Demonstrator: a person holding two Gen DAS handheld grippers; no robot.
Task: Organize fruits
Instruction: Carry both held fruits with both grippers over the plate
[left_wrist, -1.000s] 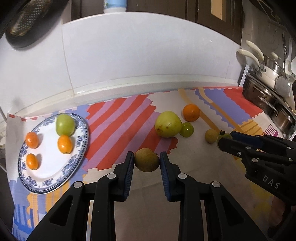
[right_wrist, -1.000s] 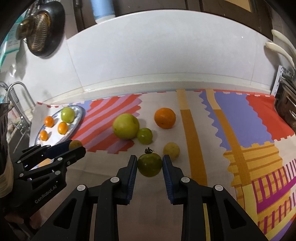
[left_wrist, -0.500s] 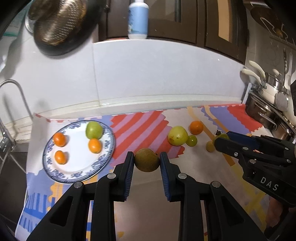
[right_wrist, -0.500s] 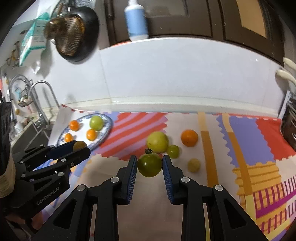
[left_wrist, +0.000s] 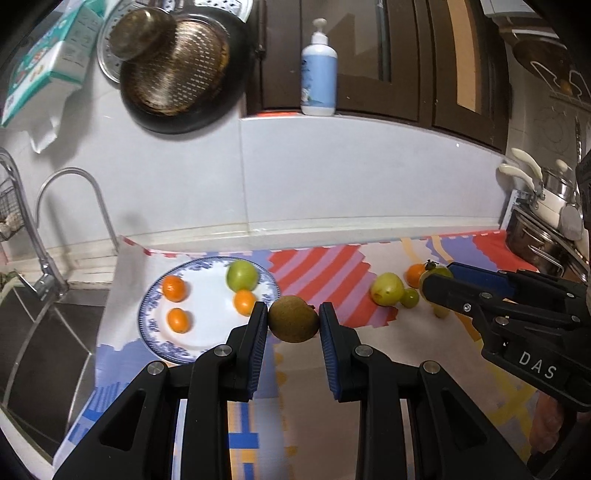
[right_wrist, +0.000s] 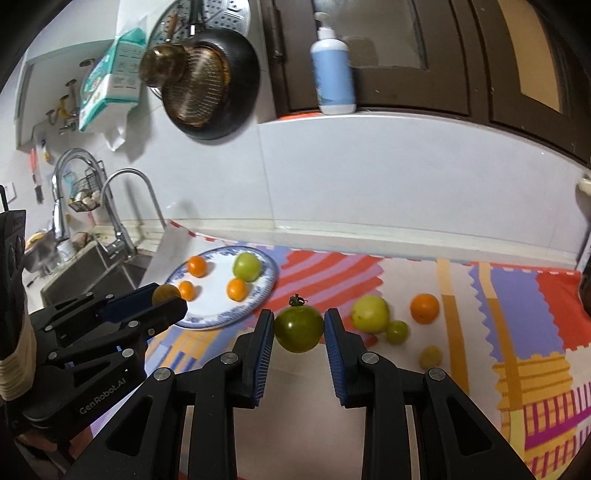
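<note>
My left gripper (left_wrist: 293, 319) is shut on a brown kiwi (left_wrist: 293, 319) and holds it in the air, just right of the blue-rimmed white plate (left_wrist: 207, 332). The plate holds a green fruit (left_wrist: 242, 276) and three small oranges (left_wrist: 173, 288). My right gripper (right_wrist: 299, 330) is shut on a green tomato (right_wrist: 298, 329) with a stem, held above the mat right of the plate (right_wrist: 218, 314). On the mat lie a yellow-green apple (right_wrist: 370, 314), a small green fruit (right_wrist: 397, 331), an orange (right_wrist: 424, 308) and a small yellow fruit (right_wrist: 430, 356).
A colourful patterned mat (right_wrist: 517, 332) covers the counter. A sink with a faucet (right_wrist: 122, 206) is at the left. Pots (left_wrist: 546, 229) stand at the right. A soap bottle (left_wrist: 318, 70) sits on the ledge and pans (left_wrist: 177, 70) hang on the wall.
Both grippers have risen well above the counter with their fruits held. The loose fruits and the plate look smaller and farther below.
</note>
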